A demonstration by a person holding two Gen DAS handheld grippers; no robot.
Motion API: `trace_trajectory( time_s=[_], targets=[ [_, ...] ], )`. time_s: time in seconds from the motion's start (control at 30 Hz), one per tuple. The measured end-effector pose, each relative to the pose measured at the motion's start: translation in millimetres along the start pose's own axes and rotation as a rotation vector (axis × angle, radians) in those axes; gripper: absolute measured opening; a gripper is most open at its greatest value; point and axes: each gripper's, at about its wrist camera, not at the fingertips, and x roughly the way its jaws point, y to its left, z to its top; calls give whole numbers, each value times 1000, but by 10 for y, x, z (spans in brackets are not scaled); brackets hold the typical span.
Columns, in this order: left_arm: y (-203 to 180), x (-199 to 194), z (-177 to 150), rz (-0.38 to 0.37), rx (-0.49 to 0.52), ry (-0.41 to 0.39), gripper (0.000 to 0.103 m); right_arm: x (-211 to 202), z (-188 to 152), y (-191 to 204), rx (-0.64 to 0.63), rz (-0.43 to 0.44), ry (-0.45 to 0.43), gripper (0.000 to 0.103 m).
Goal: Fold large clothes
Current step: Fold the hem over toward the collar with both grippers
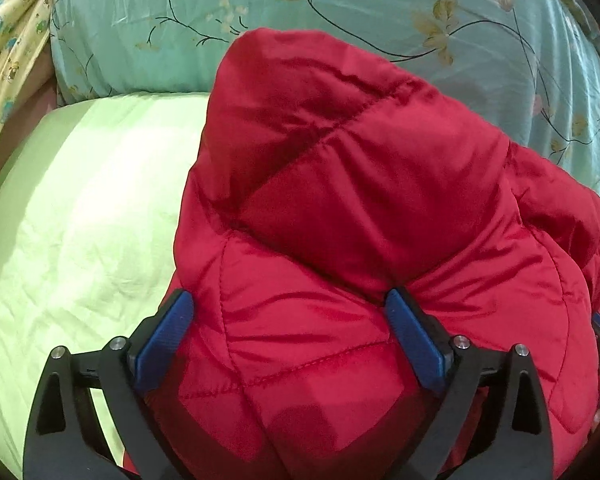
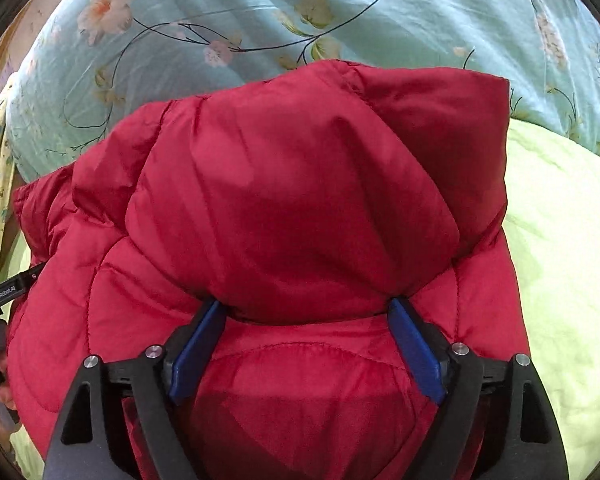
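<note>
the quilted jacket (image 1: 360, 220) is showing solid red on a pale green sheet (image 1: 80, 220); beyond the jacket, a teal quilt (image 2: 380, 12) is carrying peach flowers and dark stems.

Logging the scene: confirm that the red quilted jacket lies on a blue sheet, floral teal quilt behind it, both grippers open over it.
Wrong in one respect: the sheet under the red quilted jacket is light green, not blue, as the left wrist view shows. The rest stands.
</note>
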Motion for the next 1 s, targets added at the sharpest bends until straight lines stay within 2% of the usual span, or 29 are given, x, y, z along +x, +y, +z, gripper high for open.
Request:
trace_trajectory(
  time_s=[0.17,0.27,0.37,0.43,0.53,0.67,0.83,1.0],
  targets=[
    [66,-150,-96,-40,-11,-12,98,-5,-57,-9,0,10,-7,86],
    [172,-359,-152,-74,-18,-50,98,2,-69,0,1,8,-12,86],
    [215,-285,-230,-88,-16,-27,99,-43,-106,-35,16,16,-15,86],
    [262,-164,-242,-98,-34,0,103,-153,-128,-64,36,35,-15,86],
    [365,-48,-217,-151,-80,30,103,-423,-213,-87,46,71,-43,86],
    [422,-28,-207,-160,-85,25,103,-800,-392,-125,38,83,-85,87],
    [436,-154,-286,-180,-92,24,103,-1129,-576,-284,43,82,-129,87],
    [600,-372,-432,-218,-84,7,103,-1119,-536,-435,72,91,-126,87]
  ],
)
